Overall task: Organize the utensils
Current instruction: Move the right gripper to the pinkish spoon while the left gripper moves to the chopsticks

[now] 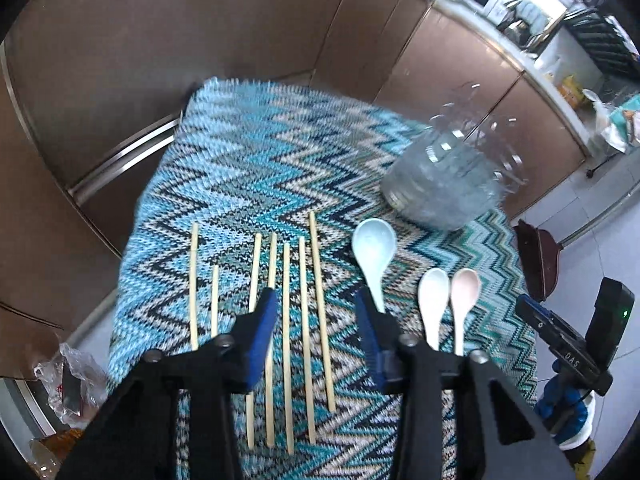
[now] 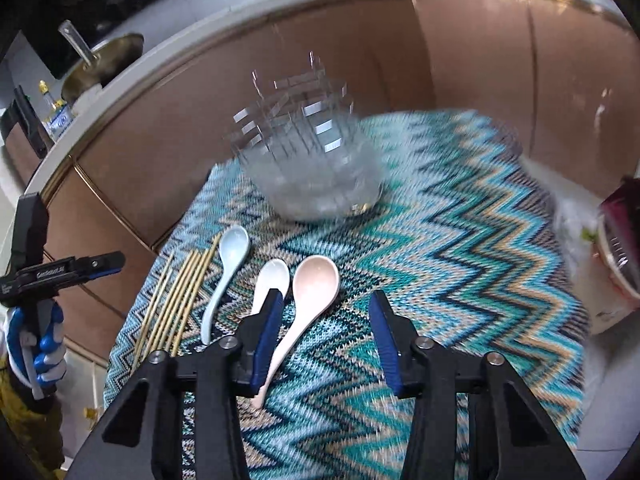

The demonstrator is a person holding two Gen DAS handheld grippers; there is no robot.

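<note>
Several wooden chopsticks (image 1: 304, 320) lie side by side on the zigzag-patterned cloth (image 1: 248, 168). To their right lie a light blue spoon (image 1: 374, 250), a white spoon (image 1: 433, 296) and a pink spoon (image 1: 465, 292). A clear plastic holder (image 1: 448, 176) stands at the far right. My left gripper (image 1: 316, 312) is open and empty above the chopsticks. In the right wrist view my right gripper (image 2: 326, 312) is open and empty just above the pink spoon (image 2: 314, 288), beside the white spoon (image 2: 272, 280), blue spoon (image 2: 232, 248), chopsticks (image 2: 176, 300) and holder (image 2: 312, 168).
Brown cabinet fronts (image 1: 160, 60) surround the cloth-covered table. A plastic bag (image 1: 68, 380) lies on the floor at left. A red-and-white container (image 2: 620, 264) sits off the table's right edge. The left gripper's body shows in the right wrist view (image 2: 60, 272).
</note>
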